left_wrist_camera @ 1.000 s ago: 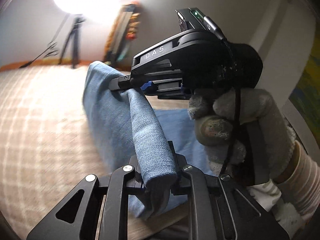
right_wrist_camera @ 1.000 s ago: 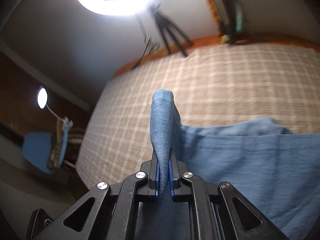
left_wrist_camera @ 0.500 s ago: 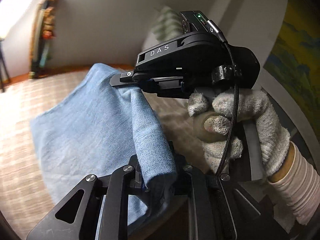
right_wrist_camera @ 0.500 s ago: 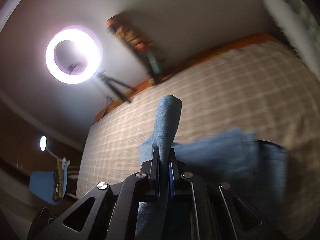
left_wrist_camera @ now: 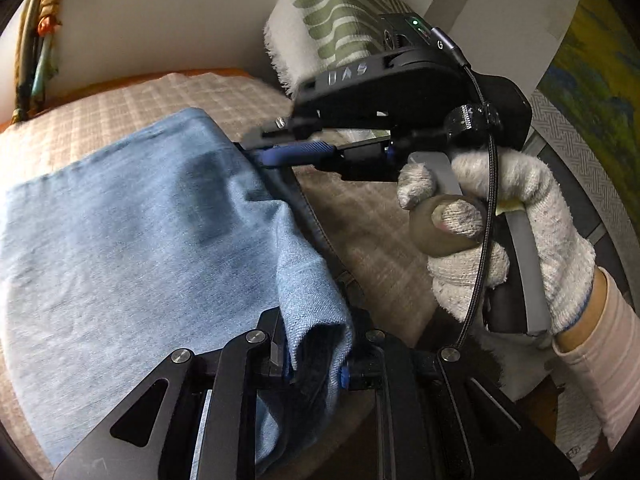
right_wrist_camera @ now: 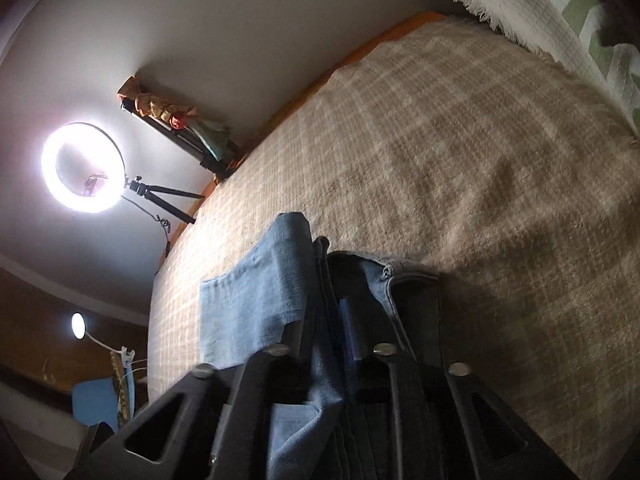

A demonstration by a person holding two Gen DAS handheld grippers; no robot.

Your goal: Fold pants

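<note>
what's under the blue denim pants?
The light blue denim pants lie on a beige checked blanket, which shows around their edges. Whatever lies directly beneath the cloth is covered.

Pants in left tool

blk gripper, knit glove, pale sleeve

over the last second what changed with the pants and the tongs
Both tongs carried the fold of the pants across the blanket toward the striped pillow. The right tongs are now opening, cloth still between them. The left tongs stay clamped on the fold.
</note>
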